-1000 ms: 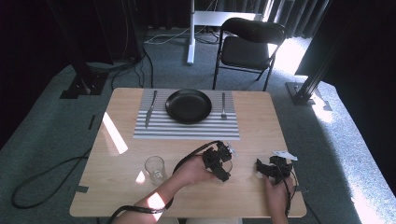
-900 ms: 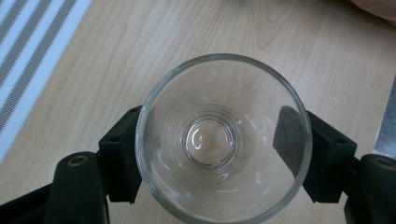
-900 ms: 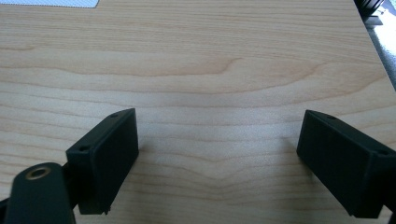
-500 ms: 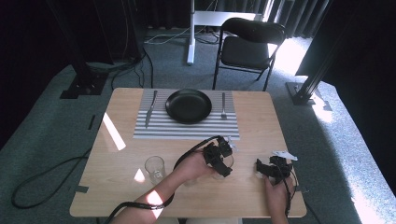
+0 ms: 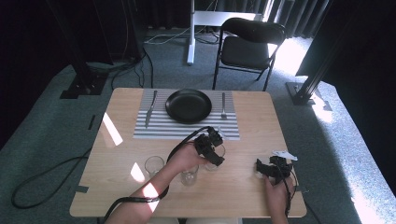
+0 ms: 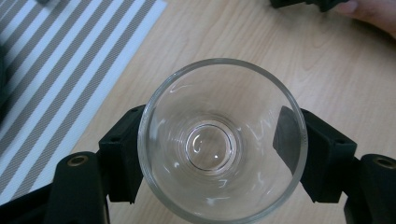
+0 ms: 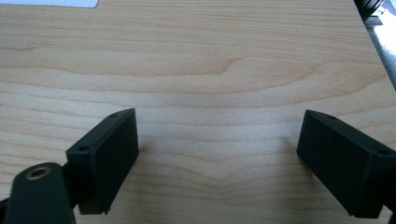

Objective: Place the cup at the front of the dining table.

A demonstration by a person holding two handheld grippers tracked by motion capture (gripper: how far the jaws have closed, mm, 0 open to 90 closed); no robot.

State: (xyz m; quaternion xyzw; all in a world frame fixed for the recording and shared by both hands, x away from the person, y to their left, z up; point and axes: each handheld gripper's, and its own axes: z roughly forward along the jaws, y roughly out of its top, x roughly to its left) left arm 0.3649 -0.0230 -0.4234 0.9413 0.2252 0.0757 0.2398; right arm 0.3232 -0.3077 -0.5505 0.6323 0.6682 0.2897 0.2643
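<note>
Between the left gripper's [image 6: 219, 149] pads sits a clear drinking glass [image 6: 222, 140], apparently clasped; next, probably lifting it. Right gripper [image 7: 217, 158] rests released on the worktop [image 7: 210, 56].

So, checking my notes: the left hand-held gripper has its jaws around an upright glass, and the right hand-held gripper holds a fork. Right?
Not quite. The left hand-held gripper does straddle the upright glass, but the right hand-held gripper holds nothing: the right gripper view shows open jaws over bare table.
</note>
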